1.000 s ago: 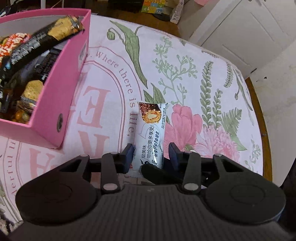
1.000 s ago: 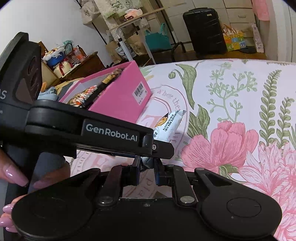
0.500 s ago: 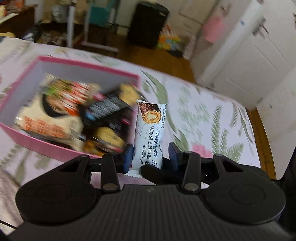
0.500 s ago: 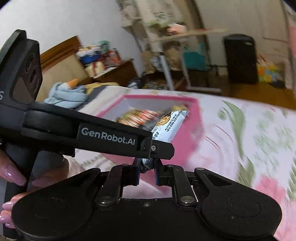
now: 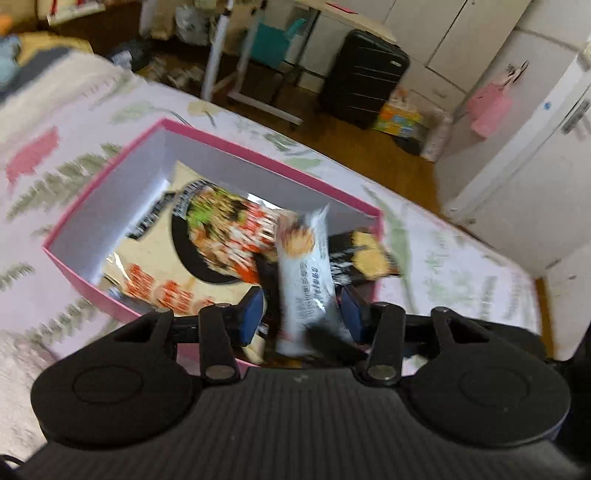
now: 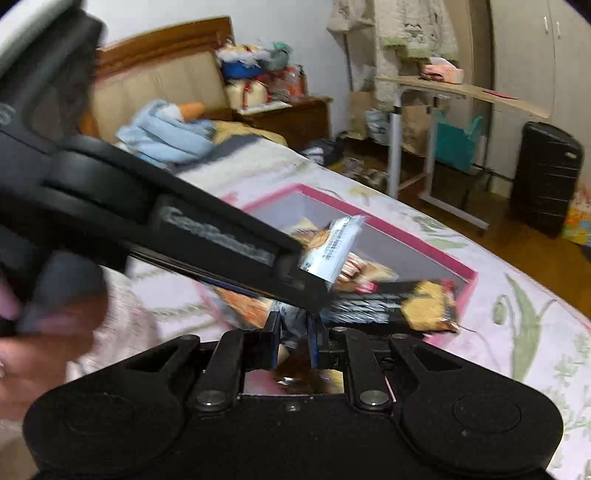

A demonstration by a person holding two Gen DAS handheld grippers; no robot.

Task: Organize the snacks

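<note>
- The left hand-held gripper [image 5: 301, 314] hung over the pink box [image 5: 258, 155], its jaws opening, pads clear of the white snack bar [image 5: 306, 280] between them.
- The right hand-held gripper [image 6: 293, 341] was opening slightly, still pinching the bar's lower end.
- Noodle packets [image 5: 207, 243] lay inside the box.

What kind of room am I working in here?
Most likely a bedroom at home. The pink box sits on a floral bedspread, a padded headboard and a wooden nightstand stand behind it, and there's a black suitcase by white wardrobe doors.
</note>
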